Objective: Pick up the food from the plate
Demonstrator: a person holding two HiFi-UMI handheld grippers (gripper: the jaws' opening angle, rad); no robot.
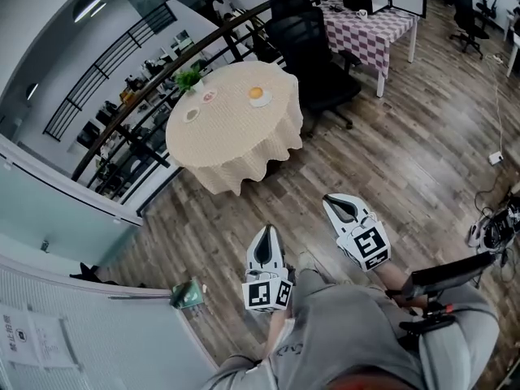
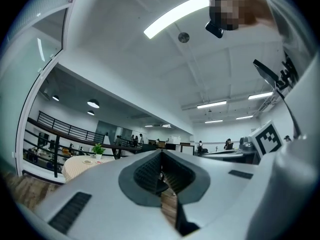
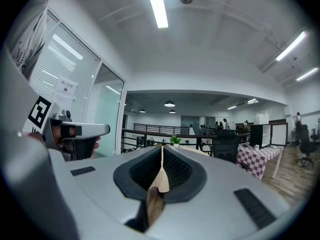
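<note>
The plate with orange food (image 1: 258, 96) sits on a round table with a cream cloth (image 1: 236, 140), far ahead of me across the wooden floor. Both grippers hang close to my body, well short of the table. In the head view, my left gripper (image 1: 266, 234) and right gripper (image 1: 332, 202) point toward the table, jaws together and empty. The left gripper view shows its jaws (image 2: 161, 154) closed, with the table (image 2: 82, 166) small at the left. In the right gripper view the jaws (image 3: 162, 149) are shut, and the table cloth (image 3: 161, 183) shows only through the slit between them.
Two small dishes (image 1: 209, 97) (image 1: 192, 114) and a potted plant (image 1: 189, 78) share the table. A black office chair (image 1: 313, 55) stands right of it, with a checkered table (image 1: 370, 31) behind. A black railing (image 1: 138, 104) runs along the left, and a glass partition (image 1: 73, 299) is at my near left.
</note>
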